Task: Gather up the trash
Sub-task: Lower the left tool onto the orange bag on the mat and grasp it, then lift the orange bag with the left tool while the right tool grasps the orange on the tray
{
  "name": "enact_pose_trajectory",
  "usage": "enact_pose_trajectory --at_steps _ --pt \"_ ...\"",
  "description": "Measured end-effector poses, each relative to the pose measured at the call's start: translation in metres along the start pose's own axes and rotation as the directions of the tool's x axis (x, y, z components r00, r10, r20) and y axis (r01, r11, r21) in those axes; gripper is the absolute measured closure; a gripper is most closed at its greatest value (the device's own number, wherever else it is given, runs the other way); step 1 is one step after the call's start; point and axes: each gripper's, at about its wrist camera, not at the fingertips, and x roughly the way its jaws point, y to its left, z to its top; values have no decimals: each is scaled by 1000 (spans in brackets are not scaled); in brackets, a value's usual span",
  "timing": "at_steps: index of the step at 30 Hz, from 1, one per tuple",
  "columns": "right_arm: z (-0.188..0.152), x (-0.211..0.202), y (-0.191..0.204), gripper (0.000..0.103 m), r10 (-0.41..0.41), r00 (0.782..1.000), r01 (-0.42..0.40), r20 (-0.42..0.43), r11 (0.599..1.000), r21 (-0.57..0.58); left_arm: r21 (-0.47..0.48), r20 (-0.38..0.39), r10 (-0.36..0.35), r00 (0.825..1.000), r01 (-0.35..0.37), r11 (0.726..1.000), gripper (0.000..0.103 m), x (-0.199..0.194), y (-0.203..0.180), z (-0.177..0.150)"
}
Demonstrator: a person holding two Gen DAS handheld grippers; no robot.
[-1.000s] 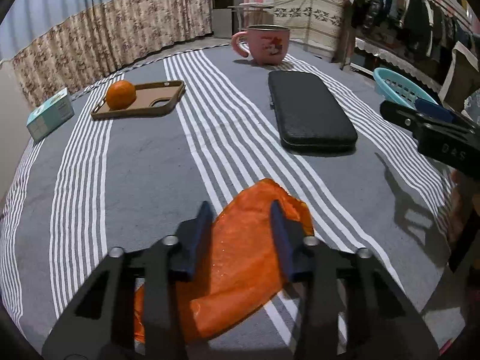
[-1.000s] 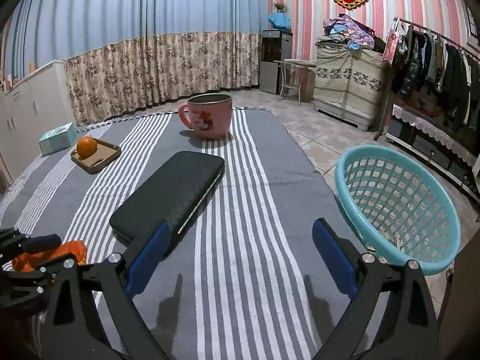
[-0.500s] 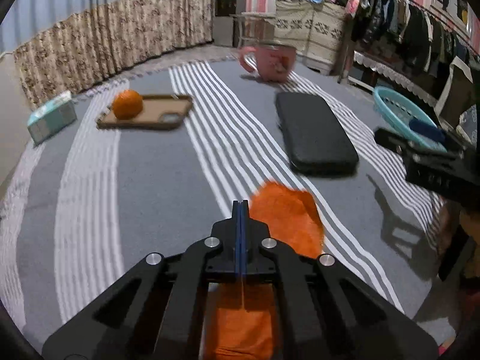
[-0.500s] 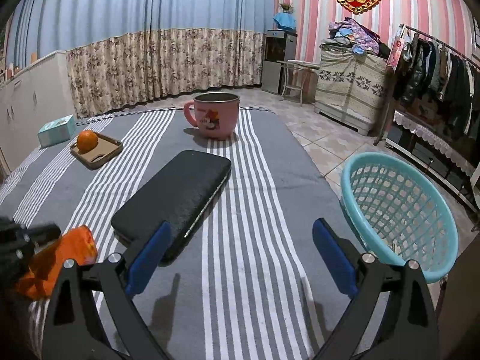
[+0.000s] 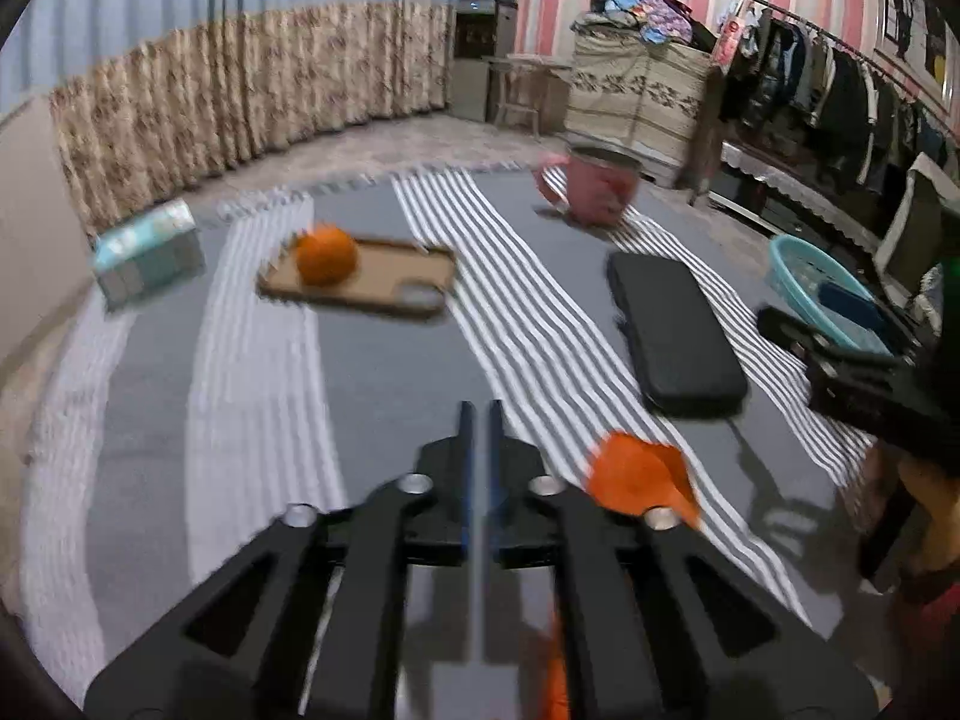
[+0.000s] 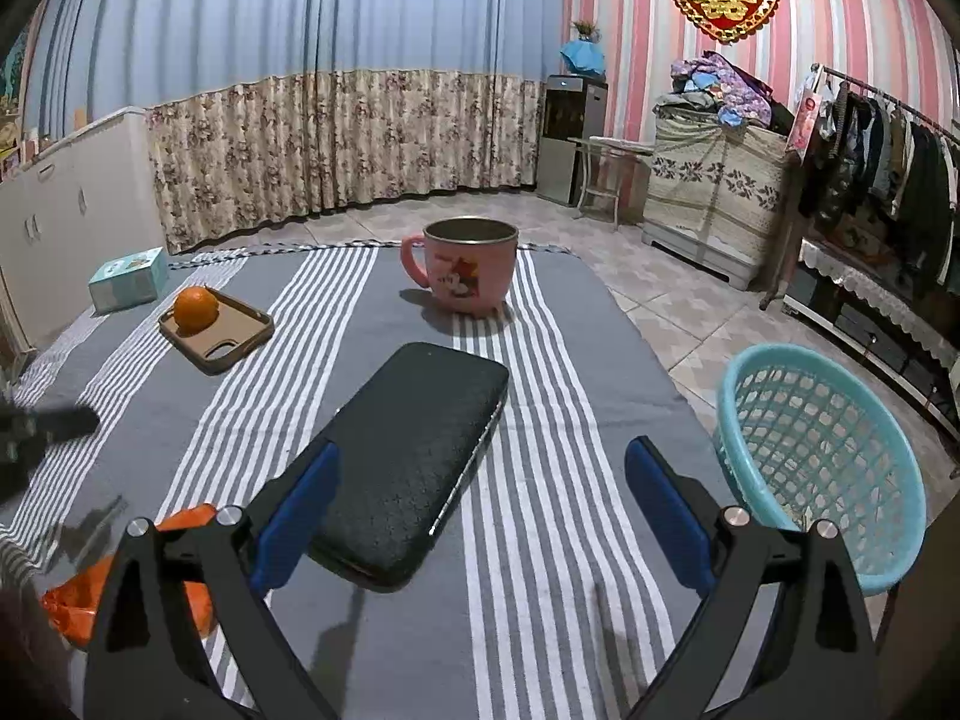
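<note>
Left wrist view first, sweeping from the left: a teal tissue box [image 5: 147, 252] sits at the far edge of the striped desk [image 5: 372, 396], then an orange [image 5: 326, 255] on its brown tray [image 5: 390, 294], neither touched. Centre frame, the left gripper [image 5: 480, 414] has its 2 fingers drawn almost together, only a thin slit between them, and no orange shows in that slit. That is the change: half a second ago those fingers were clamped flat over the orange wrapper [image 5: 639, 474], and now the wrapper shows just right of the fingers and low behind the gripper's frame. The whole view is smeared, so the gripper is on the move. Looks like the pinch slipped off, though whether a corner is still caught underneath I cannot tell.

Further right, the black case [image 5: 675, 336] and the pink mug [image 5: 600, 192] behind it sit where they were. At the far right is the teal basket [image 5: 804, 276], well apart from the wrapper.

Right wrist view: the right gripper [image 6: 483, 453] is spread wide and holds nothing, as it was 1 second ago. In this view the wrapper seems to lie crumpled on the desk at lower left, so I judge 1 more grab is needed before any carry to the basket
</note>
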Motion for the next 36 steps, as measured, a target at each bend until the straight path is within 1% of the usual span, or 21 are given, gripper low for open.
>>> enact_pose_trajectory --at_steps 1,2,4,6,9,11,13,14,16,17,18,19,20,21,22,24,27,31,36 --pt "-1 -1 -1 10 -2 1000 2 -1 1000 3 -10 -17 -12 1000 12 1000 69 5 -5 -6" --pt "-1 -2 -3 10 -9 1000 9 1 1000 5 -11 -21 -12 1000 12 1000 54 7 -11 -9" --pt "-1 -6 -7 10 -30 999 30 11 1000 0 -2 -35 -22 999 22 1000 49 12 -23 -15" --pt "0 -9 -11 10 -47 999 47 19 999 1 -3 -53 -37 998 36 999 34 15 -31 -19" --pt "-1 -12 -23 10 -54 998 53 20 998 35 36 -75 -40 996 43 998 25 20 -49 -21" --pt "-1 -11 -30 10 -56 998 55 15 997 55 71 -96 -26 995 33 997 22 24 -61 -24" --pt "-2 -10 -35 10 -55 998 54 10 996 74 105 -121 -3 993 16 994 22 31 -69 -26" --pt "-3 -9 -35 10 -55 998 54 8 995 81 118 -129 8 992 7 993 22 33 -70 -27" --pt "-4 -7 -37 10 -52 999 51 5 995 91 138 -143 16 990 4 990 29 37 -73 -29" --pt "-4 -7 -37 10 -51 999 50 5 994 93 144 -143 16 990 5 990 36 36 -74 -29" --pt "-4 -6 -37 10 -49 999 49 6 994 94 150 -142 13 990 9 989 46 35 -75 -28" --pt "-5 -6 -37 10 -51 999 50 6 994 93 160 -141 11 990 12 987 51 35 -76 -28" --pt "-5 -5 -37 10 -52 999 51 5 994 92 165 -139 10 990 14 986 59 34 -76 -28" --pt "-5 -6 -37 10 -51 999 50 5 995 92 167 -137 6 990 17 986 65 34 -75 -27" --pt "-5 -6 -37 10 -50 999 49 4 995 91 168 -136 4 991 20 986 67 35 -74 -27" --pt "-5 -4 -36 10 -51 999 51 0 995 82 171 -130 -3 992 25 985 75 34 -73 -26" --pt "-7 -2 -34 10 -49 999 50 -7 996 75 170 -116 -4 993 24 985 84 34 -69 -22" --pt "-4 3 -27 10 -38 999 40 -23 997 69 147 -97 -2 995 16 989 89 35 -54 -11" --pt "2 10 -9 10 -34 999 35 -33 999 33 126 1 57 998 -57 990 92 22 -20 17"
